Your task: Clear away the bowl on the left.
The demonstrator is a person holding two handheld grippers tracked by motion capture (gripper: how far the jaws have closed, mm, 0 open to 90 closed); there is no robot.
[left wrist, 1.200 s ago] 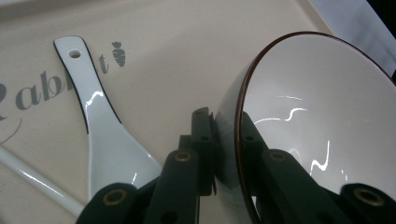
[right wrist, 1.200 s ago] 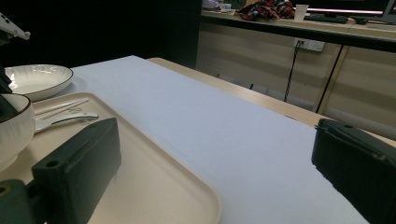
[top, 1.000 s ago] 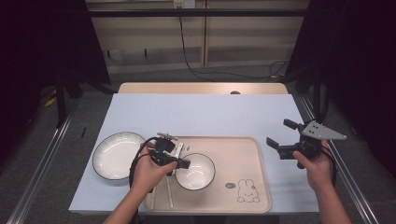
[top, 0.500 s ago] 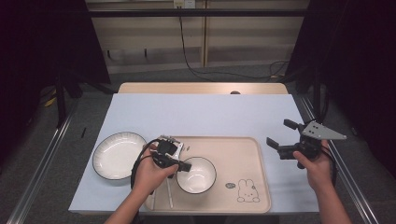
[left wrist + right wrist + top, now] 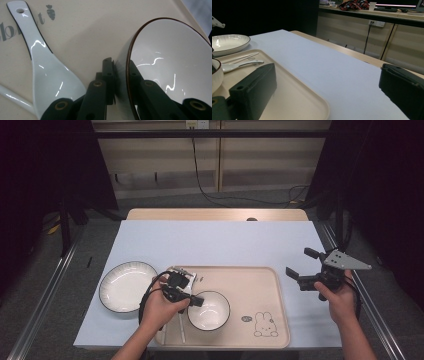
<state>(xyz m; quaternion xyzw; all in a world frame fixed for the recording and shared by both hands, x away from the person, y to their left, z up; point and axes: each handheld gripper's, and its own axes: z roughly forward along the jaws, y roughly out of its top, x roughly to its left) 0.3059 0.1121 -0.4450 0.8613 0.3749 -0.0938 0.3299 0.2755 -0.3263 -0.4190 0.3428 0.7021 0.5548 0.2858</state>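
- The bowl [image 5: 208, 310] sits on the beige tray [image 5: 270, 290], near the tray's front left part.
- The left gripper [image 5: 120, 75] pinches the bowl's rim. One jaw is inside the bowl and one is outside, and both press on the thin wall.
- The bowl looks like white china with a dark edge. It is hard and stiff, so it will not bend.
- It looks shiny and smooth, so I think it can slip out of a weak pinch.
- I think it is a bit heavy for a hold on one side only. It may tip down on the far side when it goes up.
- It could chip or break if it bumps the tray or drops.
- The rim is a good place to hold, because the wall there is thin and the jaws fit over it.
- A white spoon [image 5: 50, 72] lies on the tray just beside the bowl. Thin white sticks [image 5: 181, 330] lie near it too.
- A white plate [image 5: 125, 285] rests on the table to the left of the tray.
- The right gripper [image 5: 300, 265] is wide open and holds nothing. It is in the air to the right of the tray.
- The table [image 5: 220, 240] has a pale blue, flat top.
- The room behind is dark, with wood panels and a black cable [image 5: 200, 180] hanging down.
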